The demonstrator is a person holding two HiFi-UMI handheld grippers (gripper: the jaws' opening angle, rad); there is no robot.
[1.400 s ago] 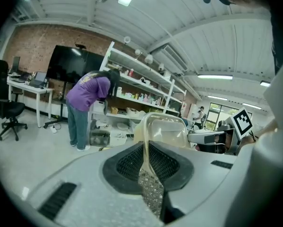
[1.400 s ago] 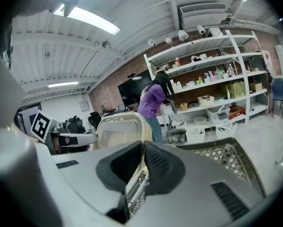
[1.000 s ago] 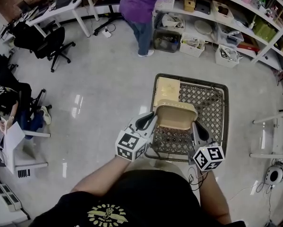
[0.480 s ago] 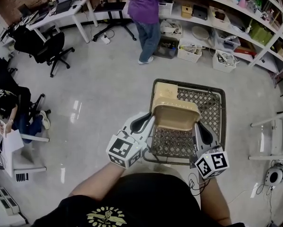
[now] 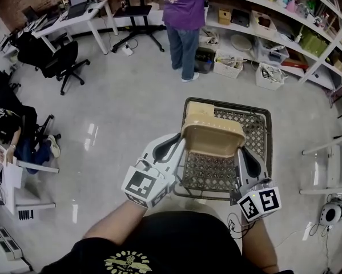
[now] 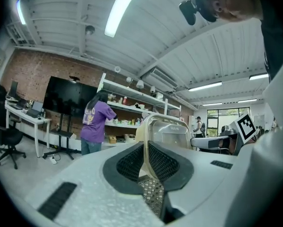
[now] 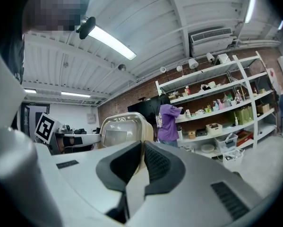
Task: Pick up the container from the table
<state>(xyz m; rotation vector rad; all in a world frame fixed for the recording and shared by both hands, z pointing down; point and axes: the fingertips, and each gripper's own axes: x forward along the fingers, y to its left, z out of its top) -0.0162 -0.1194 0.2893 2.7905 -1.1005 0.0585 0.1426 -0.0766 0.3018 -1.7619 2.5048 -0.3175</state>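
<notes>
Both grippers have risen since a second ago, and the beige translucent plastic container [image 5: 212, 140] has come up with them. It now hangs clear above the near half of the dark metal lattice table [image 5: 256, 124]. My left gripper [image 5: 179, 147] is almost closed, its ribbed pads pinching the container's thin left wall just under the rim. My right gripper [image 5: 239, 153] is almost closed on the right wall in the same way. I judge the container to be light, since two narrow pinches carry it level. Its walls look thin and smooth, though, so they may flex or slip between the pads if I squeeze unevenly or let it tilt. Opposite sides at the rim seem the soundest hold, as the rim is probably the stiffest part. A flat beige piece [image 5: 199, 108] lies on the table's far left.
</notes>
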